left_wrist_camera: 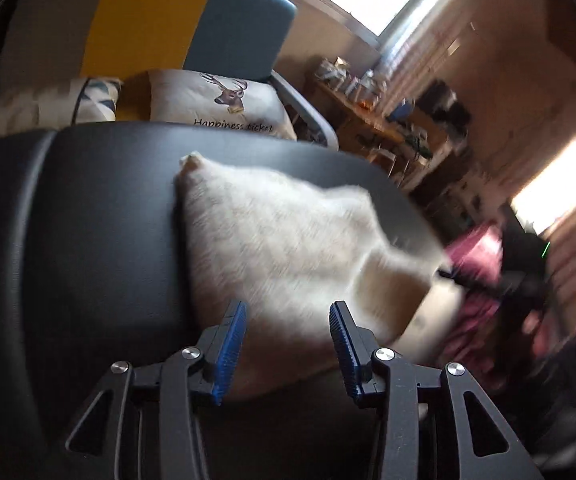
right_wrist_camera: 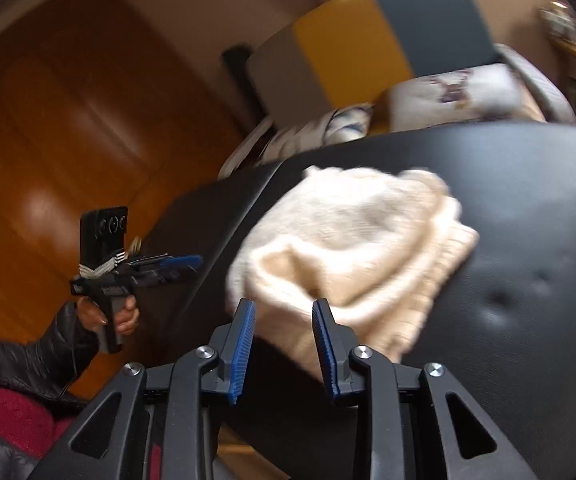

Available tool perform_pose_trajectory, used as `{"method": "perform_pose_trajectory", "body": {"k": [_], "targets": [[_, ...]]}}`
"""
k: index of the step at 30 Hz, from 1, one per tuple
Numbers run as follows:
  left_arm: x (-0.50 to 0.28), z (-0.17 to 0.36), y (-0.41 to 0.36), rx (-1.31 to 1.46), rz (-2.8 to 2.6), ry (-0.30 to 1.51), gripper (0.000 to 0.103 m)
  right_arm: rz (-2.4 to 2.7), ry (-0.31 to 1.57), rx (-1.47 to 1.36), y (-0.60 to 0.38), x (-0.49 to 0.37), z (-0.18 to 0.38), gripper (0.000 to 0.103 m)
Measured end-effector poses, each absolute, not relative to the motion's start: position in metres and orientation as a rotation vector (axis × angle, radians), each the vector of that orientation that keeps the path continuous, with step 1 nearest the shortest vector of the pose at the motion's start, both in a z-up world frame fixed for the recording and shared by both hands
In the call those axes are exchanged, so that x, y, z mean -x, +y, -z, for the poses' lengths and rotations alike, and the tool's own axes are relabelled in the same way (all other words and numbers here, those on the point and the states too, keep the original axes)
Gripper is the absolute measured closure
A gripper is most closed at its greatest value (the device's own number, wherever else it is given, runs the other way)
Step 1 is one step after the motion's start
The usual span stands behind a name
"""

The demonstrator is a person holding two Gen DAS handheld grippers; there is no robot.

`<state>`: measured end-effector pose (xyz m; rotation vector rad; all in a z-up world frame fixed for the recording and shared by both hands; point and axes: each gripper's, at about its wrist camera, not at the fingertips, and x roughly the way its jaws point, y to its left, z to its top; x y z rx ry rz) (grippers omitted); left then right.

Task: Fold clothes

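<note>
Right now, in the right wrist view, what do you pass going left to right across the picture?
Left gripper held in the person's hand → right gripper, open → cream knitted garment, bunched on the black padded surface → dimpled part of that surface at far right.

Cream knit garment (left_wrist_camera: 288,248) lies bunched on black surface (left_wrist_camera: 100,208).

Motion blur smears the cream knit garment (right_wrist_camera: 352,248) (folds unreadable) — shelf clutter (left_wrist_camera: 352,84) indistinct.

Fuzzy cream knit garment (left_wrist_camera: 288,248), smooth black leather seat (left_wrist_camera: 100,208)
</note>
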<state>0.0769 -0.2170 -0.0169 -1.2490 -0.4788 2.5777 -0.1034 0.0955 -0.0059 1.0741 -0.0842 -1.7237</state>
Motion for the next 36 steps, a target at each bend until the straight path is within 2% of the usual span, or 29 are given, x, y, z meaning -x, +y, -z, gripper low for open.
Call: {"method": "perform_pose_trajectory", "body": {"k": [3,10,12,13,14,15,18,19,20,21,25,28,30,31,36], "targets": [[-0.093,0.035,-0.200,1.247,-2.601,-0.256,0.059,1.680,0.000,-1.136,0.064,0.108,0.006,0.073],[-0.089,0.060,-0.164,1.213,-2.541,-0.003,0.058,1.543,0.143,-1.338,0.011,0.110,0.027,0.073],[-0.086,0.067,-0.158,1.225,-2.501,0.045,0.058,1.549,0.248,-1.366,0.002,0.104,0.037,0.073],[-0.085,0.071,-0.155,1.229,-2.491,0.080,0.058,1.575,0.306,-1.344,0.001,0.099,0.039,0.075],[-0.083,0.075,-0.152,1.232,-2.486,0.122,0.057,1.624,0.355,-1.335,0.002,0.097,0.041,0.084],[-0.081,0.078,-0.150,1.233,-2.484,0.162,0.057,1.652,0.355,-1.342,0.003,0.097,0.042,0.087],[-0.075,0.085,-0.144,1.233,-2.484,0.277,0.060,1.694,0.243,-1.309,0.020,0.092,0.030,0.091],[-0.073,0.086,-0.143,1.231,-2.485,0.311,0.066,1.702,0.215,-1.284,0.028,0.087,0.025,0.092],[-0.073,0.087,-0.142,1.227,-2.489,0.359,0.086,1.712,0.184,-1.277,0.037,0.082,0.025,0.092],[-0.073,0.088,-0.141,1.222,-2.494,0.413,0.092,1.720,0.168,-1.301,0.045,0.079,0.034,0.092],[-0.081,0.084,-0.149,1.210,-2.450,0.423,0.095,1.721,0.069,-1.485,0.071,0.072,0.104,0.093],[-0.087,0.087,-0.148,1.229,-2.412,0.467,0.097,1.731,-0.106,-1.463,0.085,0.073,0.119,0.092],[-0.085,0.087,-0.151,1.262,-2.387,0.429,0.097,1.712,-0.206,-1.458,0.095,0.074,0.120,0.087],[-0.084,0.084,-0.153,1.272,-2.376,0.403,0.097,1.698,-0.252,-1.460,0.100,0.075,0.118,0.078],[-0.081,0.050,-0.173,1.225,-2.330,0.117,0.098,1.734,-0.448,-1.321,0.138,0.075,0.084,0.077]]}}
